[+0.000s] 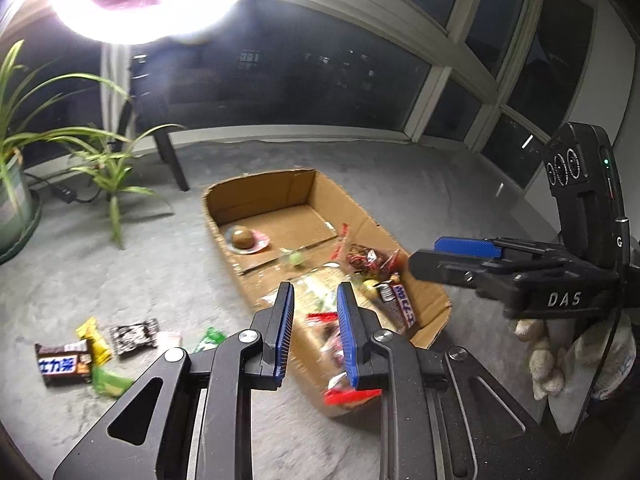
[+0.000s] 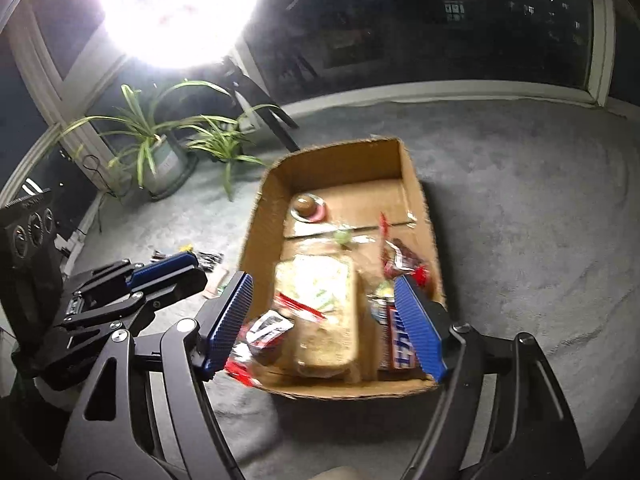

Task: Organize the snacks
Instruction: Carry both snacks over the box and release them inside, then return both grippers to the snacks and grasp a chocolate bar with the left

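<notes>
An open cardboard box (image 1: 260,184) (image 2: 332,156) sits on grey carpet. It holds a brown round pastry (image 1: 242,238) (image 2: 306,206), a green candy ball (image 1: 296,258), a red packet (image 2: 400,260), a Snickers bar (image 2: 400,344) and a large pale packet (image 2: 324,312). A red-and-white packet (image 2: 264,332) (image 1: 332,360), blurred, lies over the box's near left corner. My right gripper (image 2: 324,324) (image 1: 424,254) is open wide above the box's near end, touching nothing. My left gripper (image 1: 316,332) (image 2: 192,266) is shut and empty, just left of the box. More loose snacks lie left of it, among them another Snickers bar (image 1: 64,364).
A potted spider plant (image 1: 12,184) (image 2: 156,152) stands at the far left by the windows, with a dark lamp stand leg (image 1: 172,160) and cables beside it. A bright lamp glares overhead. A gloved hand (image 1: 540,360) holds the right gripper. Bare carpet lies right of the box.
</notes>
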Available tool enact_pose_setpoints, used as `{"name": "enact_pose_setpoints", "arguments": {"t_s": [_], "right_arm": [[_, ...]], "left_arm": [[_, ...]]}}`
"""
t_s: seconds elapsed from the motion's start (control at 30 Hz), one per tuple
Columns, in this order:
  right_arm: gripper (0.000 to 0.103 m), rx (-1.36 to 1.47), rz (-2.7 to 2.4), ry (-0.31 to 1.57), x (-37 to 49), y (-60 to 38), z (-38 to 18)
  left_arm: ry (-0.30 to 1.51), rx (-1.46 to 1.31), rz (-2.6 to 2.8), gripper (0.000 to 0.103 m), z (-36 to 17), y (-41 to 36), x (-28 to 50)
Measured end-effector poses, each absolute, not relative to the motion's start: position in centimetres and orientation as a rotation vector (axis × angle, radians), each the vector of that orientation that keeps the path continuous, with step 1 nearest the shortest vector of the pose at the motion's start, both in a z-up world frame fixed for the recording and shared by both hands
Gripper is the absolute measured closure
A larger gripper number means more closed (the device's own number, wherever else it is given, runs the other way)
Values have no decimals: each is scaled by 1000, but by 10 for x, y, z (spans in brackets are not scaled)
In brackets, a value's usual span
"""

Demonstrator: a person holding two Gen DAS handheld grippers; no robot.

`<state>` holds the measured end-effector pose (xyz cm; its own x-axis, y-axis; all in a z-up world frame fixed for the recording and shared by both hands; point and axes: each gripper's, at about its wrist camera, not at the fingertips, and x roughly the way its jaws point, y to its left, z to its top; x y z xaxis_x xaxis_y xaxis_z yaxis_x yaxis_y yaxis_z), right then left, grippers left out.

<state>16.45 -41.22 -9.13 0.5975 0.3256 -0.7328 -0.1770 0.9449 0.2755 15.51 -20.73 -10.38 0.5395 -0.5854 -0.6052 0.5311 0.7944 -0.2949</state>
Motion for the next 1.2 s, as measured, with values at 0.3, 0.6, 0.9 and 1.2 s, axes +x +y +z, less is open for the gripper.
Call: {"name": "enact_pose_setpoints", "arguments": {"t_s": [0.3, 0.6, 0.9, 1.2], "right_arm": [[27, 190, 393, 851, 155, -369, -85], [27, 156, 447, 855, 159, -313, -90], [27, 13, 508, 954, 175, -241, -118], [43, -16, 544, 1055, 193, -212, -155]], "left_arm": [[780, -113, -583, 79, -117, -132, 151], [830, -141, -450, 79, -135, -47, 172], [902, -133, -437, 79, -154, -12, 209], [987, -160, -508, 79, -179, -14, 247]]}}
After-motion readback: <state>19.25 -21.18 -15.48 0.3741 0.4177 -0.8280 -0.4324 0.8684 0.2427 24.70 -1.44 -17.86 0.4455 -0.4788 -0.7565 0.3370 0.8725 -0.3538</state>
